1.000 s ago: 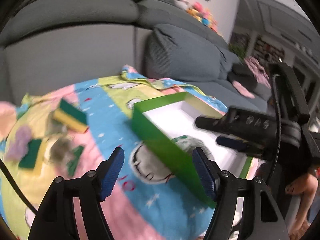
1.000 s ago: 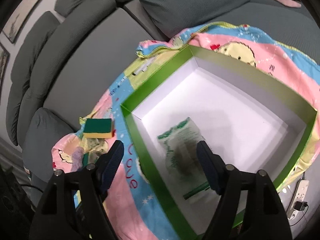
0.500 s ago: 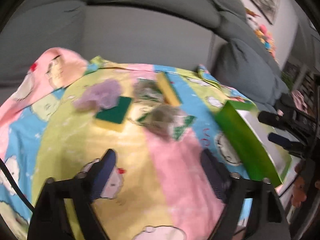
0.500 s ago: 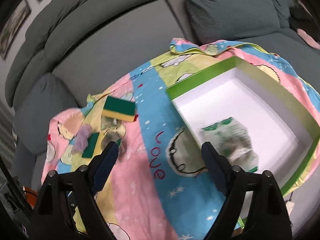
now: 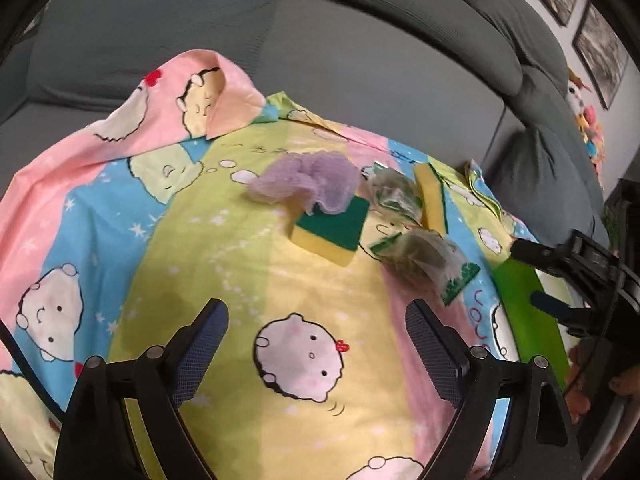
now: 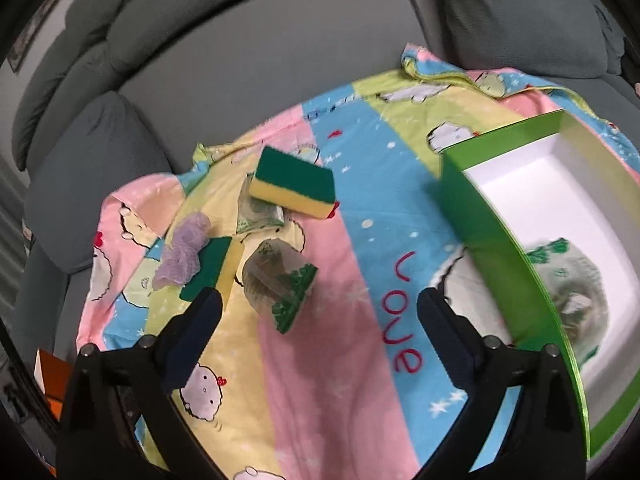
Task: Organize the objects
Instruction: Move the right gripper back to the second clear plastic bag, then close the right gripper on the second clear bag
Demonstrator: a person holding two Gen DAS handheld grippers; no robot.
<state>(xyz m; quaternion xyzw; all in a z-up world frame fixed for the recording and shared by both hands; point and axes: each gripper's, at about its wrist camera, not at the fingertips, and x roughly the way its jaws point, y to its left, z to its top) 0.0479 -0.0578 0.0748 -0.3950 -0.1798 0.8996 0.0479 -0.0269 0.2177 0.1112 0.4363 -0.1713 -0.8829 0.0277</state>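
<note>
Both claws, the left claw [image 5: 316,354] and right claw [image 6: 320,344], have just been opening and hold nothing. The right should straddle the clear green-printed packet [image 6: 278,286] squarely, then carry it to the green cardboard box [image 6: 496,236].

A home living room: a grey sofa [image 5: 360,64] with cushions [image 6: 520,20], framed pictures [image 5: 600,52] on the wall beside it, soft toys [image 5: 588,120] at its end.

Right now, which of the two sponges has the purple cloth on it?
The sponge lying flat nearer the grippers, under the purple cloth. The other sponge leans bare on a packet.
</note>
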